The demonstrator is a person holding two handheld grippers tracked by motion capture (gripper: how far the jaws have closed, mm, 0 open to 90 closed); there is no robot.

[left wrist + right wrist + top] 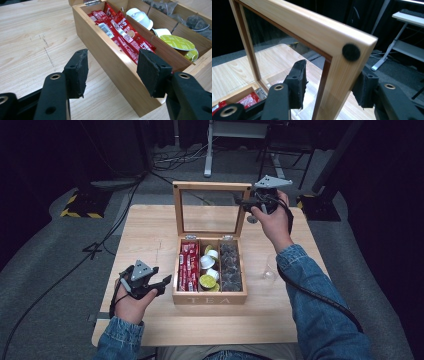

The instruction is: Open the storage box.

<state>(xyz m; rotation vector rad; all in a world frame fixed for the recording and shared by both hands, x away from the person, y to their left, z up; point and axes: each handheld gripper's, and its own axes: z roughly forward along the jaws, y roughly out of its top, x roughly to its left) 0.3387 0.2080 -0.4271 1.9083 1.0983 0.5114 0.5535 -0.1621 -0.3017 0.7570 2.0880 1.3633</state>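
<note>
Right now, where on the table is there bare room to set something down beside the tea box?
Bare tabletop lies left of the tea box, up to the far edge, above the left gripper. The front strip before the box is free too. Right of the box is tighter: a clear glass and the sleeve take it.

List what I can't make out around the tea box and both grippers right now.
- Right gripper, right gripper view: the lid frame sits between the pads; contact unclear, far pad hidden behind the frame.
- Dark packets, high view: too small to identify.
- Tea box, left gripper view: its right side is cut off by the picture edge.
</note>
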